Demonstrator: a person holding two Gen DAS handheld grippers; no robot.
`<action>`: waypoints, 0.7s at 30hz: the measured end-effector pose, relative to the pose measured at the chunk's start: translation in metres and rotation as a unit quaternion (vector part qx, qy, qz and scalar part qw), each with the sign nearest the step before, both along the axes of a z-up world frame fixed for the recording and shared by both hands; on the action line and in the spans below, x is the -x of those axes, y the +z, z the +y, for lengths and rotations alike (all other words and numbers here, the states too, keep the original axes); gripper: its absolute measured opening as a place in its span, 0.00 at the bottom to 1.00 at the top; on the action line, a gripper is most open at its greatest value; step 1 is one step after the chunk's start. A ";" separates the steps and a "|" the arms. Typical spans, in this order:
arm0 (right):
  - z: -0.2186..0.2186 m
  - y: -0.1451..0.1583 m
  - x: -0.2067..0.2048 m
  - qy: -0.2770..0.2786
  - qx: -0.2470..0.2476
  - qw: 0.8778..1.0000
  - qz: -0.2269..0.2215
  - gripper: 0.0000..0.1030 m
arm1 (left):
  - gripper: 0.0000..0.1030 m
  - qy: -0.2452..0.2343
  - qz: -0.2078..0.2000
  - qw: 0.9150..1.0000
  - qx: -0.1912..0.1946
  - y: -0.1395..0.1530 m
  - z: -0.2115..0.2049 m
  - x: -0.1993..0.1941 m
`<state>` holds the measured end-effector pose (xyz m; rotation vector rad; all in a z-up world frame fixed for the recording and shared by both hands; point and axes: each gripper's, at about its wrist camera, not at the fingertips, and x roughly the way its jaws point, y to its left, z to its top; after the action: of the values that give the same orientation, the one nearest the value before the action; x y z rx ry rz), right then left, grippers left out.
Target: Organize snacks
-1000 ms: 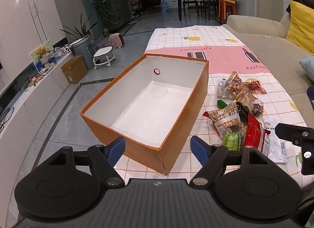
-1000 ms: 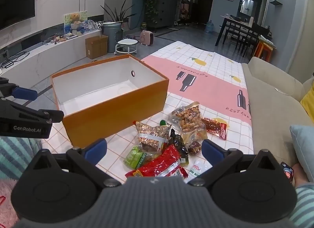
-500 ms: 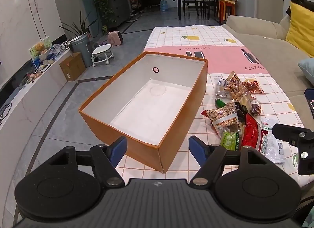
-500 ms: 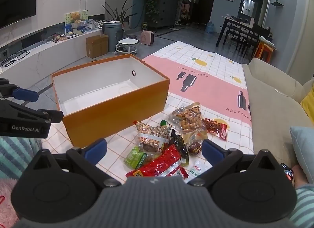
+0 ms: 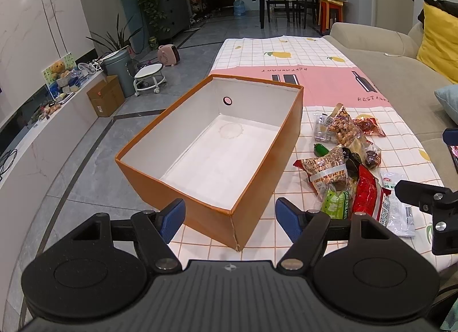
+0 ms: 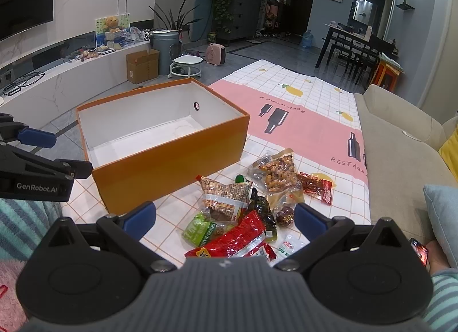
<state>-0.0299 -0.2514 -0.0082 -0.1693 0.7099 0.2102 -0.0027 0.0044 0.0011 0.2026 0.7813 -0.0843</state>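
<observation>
An open orange box (image 5: 266, 166) with a bare white inside stands on the checked tablecloth (image 5: 309, 54); it also shows in the right wrist view (image 6: 171, 166). A pile of snack packets lies to its right: a red packet (image 6: 237, 242), a green packet (image 6: 200, 230), a brown patterned packet (image 6: 224, 196) and a clear nut packet (image 6: 276, 170). My left gripper (image 5: 230, 216) is open and empty, hovering before the box's near corner. My right gripper (image 6: 224, 219) is open and empty, just above the near side of the pile.
A beige sofa (image 6: 400, 143) with a yellow cushion (image 5: 440, 37) runs along the right. The table's left edge drops to a grey tiled floor (image 5: 86, 160). A phone (image 6: 419, 250) lies at the right. A stool (image 6: 186, 64) and a cardboard box (image 6: 141, 66) stand beyond.
Both grippers stay open. The left view has drawn back slightly from the box; the right gripper has barely moved.
</observation>
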 end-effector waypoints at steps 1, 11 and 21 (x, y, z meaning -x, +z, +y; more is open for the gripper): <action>0.000 0.000 0.000 0.000 0.000 1.000 0.000 0.96 | 0.82 0.000 0.000 1.000 0.000 0.000 0.000 0.000; 0.000 0.000 0.000 0.000 0.000 1.000 0.000 0.96 | 0.82 -0.001 0.000 1.000 0.000 0.000 0.001 0.000; 0.000 0.000 0.000 0.000 0.001 1.000 0.001 0.96 | 0.82 -0.001 0.000 1.000 0.001 0.001 0.002 0.001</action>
<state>-0.0297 -0.2509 -0.0083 -0.1716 0.7112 0.2101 -0.0032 0.0064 0.0024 0.2012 0.7813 -0.0869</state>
